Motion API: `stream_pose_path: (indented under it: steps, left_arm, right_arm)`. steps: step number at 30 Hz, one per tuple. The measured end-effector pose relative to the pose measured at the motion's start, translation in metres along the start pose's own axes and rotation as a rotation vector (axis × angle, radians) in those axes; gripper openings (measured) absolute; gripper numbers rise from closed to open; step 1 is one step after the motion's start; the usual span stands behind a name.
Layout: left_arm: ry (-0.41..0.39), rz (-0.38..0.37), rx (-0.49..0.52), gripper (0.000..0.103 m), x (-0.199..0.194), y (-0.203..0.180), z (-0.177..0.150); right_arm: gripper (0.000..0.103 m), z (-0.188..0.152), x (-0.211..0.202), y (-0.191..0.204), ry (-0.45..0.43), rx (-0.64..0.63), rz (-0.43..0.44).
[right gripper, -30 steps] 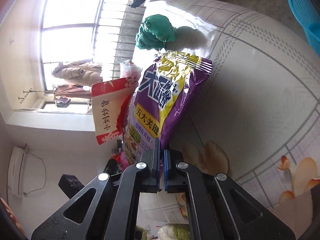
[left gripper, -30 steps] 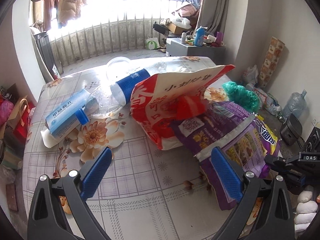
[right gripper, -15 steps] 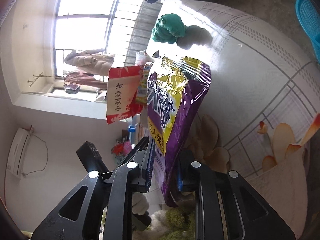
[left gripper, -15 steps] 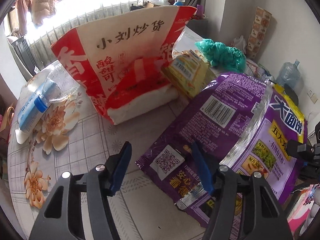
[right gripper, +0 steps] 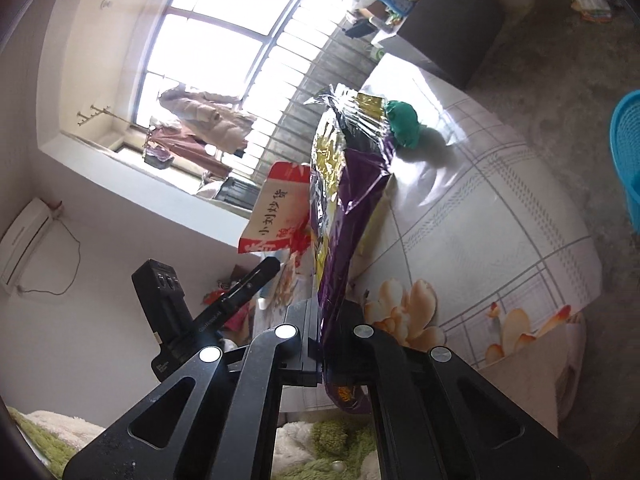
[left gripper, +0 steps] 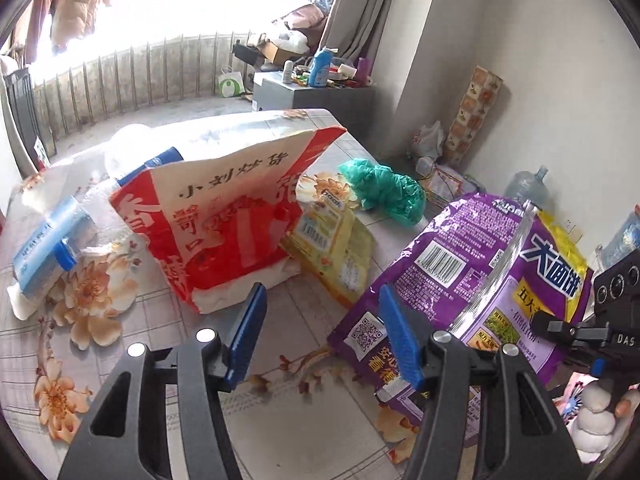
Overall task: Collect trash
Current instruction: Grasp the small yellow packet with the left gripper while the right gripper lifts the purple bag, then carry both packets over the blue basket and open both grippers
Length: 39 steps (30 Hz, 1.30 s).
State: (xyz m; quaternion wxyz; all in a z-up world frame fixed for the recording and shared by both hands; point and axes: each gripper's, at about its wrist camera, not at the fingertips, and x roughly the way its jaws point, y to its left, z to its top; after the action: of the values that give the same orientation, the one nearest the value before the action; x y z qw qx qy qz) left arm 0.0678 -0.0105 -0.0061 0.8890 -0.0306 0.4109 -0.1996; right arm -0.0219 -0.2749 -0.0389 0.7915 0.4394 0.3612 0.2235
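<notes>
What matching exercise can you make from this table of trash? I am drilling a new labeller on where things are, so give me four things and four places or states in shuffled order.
Things:
1. purple snack bag
2. red and white paper bag
3. green plastic bag
4. yellow wrapper

Places or states:
A. crumpled near the table's far right edge
B. clamped in the right gripper, lifted at one end
C. standing open-mouthed, mid-table
D. flat, partly tucked under the red and white paper bag

Pairs: 1-B, 2-C, 3-A, 4-D
</notes>
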Motion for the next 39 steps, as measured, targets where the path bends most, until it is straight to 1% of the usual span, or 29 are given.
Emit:
stream_pose_path:
  steps: [3, 8, 13, 14, 15, 19, 22, 23, 25, 27, 30, 33, 36, 39]
  left_arm:
    - [0.052, -0.053, -0.078, 0.049, 0.022, 0.007, 0.008]
    - [0.096, -0.07, -0.148, 0.045, 0.048, 0.016, 0.017]
    - [0.14, -0.091, -0.177, 0.044, 0.069, 0.017, 0.021]
    - [0.141, -0.092, -0.181, 0.044, 0.071, 0.016, 0.022]
    - [0.136, -0.094, -0.18, 0.044, 0.072, 0.014, 0.021]
    - [0.141, -0.099, -0.196, 0.042, 0.084, 0.011, 0.02]
    - [0.146, -0.071, -0.214, 0.03, 0.089, 0.01, 0.016]
    - [0.144, -0.073, -0.225, 0.023, 0.09, 0.009, 0.015]
    - [0.134, -0.07, -0.236, 0.019, 0.09, 0.008, 0.014]
    - [0.117, -0.07, -0.218, 0.015, 0.086, 0.004, 0.015]
    - [0.086, -0.055, -0.16, 0.013, 0.073, -0.009, 0.015]
    - [0.046, -0.061, -0.095, 0.013, 0.053, -0.024, 0.016]
    - [0.007, -0.086, -0.005, 0.013, 0.034, -0.047, 0.02]
    - [-0.001, -0.14, 0.08, 0.013, 0.027, -0.076, 0.034]
  right_arm:
    - [0.0, 0.004, 0.004, -0.013, 0.005, 0.031, -0.028]
    - [0.0, 0.007, 0.008, -0.027, 0.04, 0.047, -0.084]
    - [0.0, 0.015, 0.021, -0.034, 0.071, 0.067, -0.139]
    - [0.0, 0.012, 0.013, -0.03, 0.075, 0.065, -0.146]
    - [0.0, 0.018, 0.014, -0.032, 0.08, 0.067, -0.155]
    - [0.0, 0.019, 0.025, -0.027, 0.098, 0.07, -0.182]
    - [0.0, 0.02, 0.027, -0.021, 0.108, 0.07, -0.194]
    - [0.0, 0.02, 0.026, -0.02, 0.109, 0.068, -0.197]
    - [0.0, 0.024, 0.029, -0.021, 0.11, 0.064, -0.199]
    - [0.0, 0.026, 0.028, -0.02, 0.103, 0.068, -0.187]
    - [0.0, 0.027, 0.01, -0.021, 0.067, 0.083, -0.143]
    - [0.0, 0.033, -0.019, -0.018, -0.008, 0.092, -0.117]
    - [0.0, 0.04, -0.056, -0.014, -0.106, 0.08, -0.141]
    - [0.0, 0.048, -0.096, -0.013, -0.22, 0.056, -0.203]
